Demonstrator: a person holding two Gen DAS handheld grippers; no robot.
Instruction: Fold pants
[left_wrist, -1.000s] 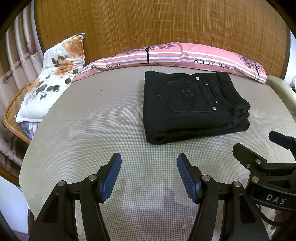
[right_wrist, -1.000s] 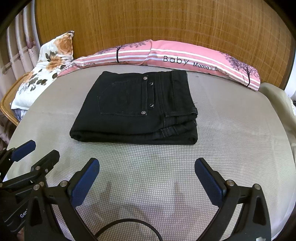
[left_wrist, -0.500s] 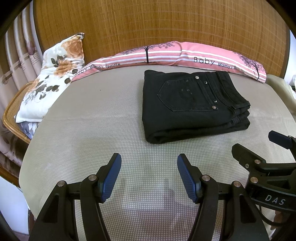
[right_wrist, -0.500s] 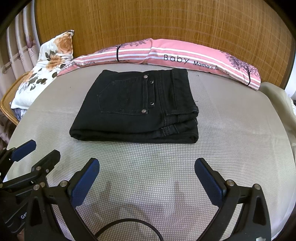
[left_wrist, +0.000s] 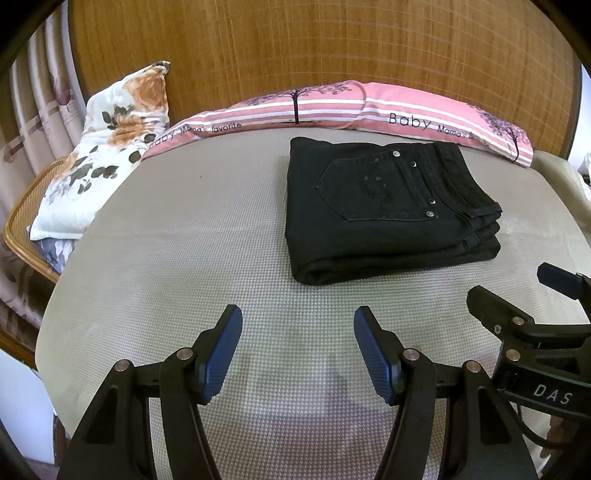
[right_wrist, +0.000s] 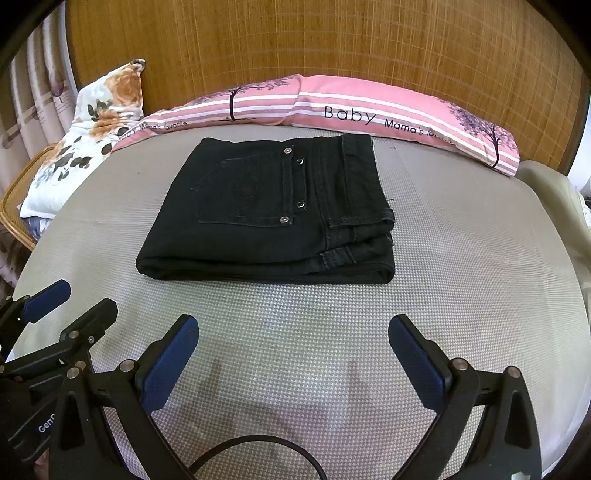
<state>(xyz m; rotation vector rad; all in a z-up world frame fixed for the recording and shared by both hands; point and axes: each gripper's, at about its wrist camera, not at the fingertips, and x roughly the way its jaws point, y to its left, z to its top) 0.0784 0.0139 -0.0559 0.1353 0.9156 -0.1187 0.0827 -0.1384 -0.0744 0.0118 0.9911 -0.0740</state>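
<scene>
The black pants (left_wrist: 388, 210) lie folded into a flat stack on the grey bed (left_wrist: 177, 266), toward its far side, back pocket up and the waistband layers stacked at the right edge. Their far edge lies near the long pink pillow (left_wrist: 369, 107) that runs along the woven headboard (left_wrist: 314, 48); whether they touch it cannot be told. A flowered pillow (left_wrist: 107, 151) leans at the far left corner, partly off the mattress above a wicker rim (left_wrist: 22, 236). Bare grey cover spreads wide to the left of the stack, and a broad strip of it runs between the stack's near fold and both tools; in the right wrist view there is also open cover to the right of the pants (right_wrist: 273, 214), up to the bed's rounded edge. The left gripper (left_wrist: 298, 347) hangs over that near strip with its blue pads parted and nothing between them. The right gripper (right_wrist: 293, 354) sits just beside it, its jaws spread wider, also empty, well clear of the cloth.
</scene>
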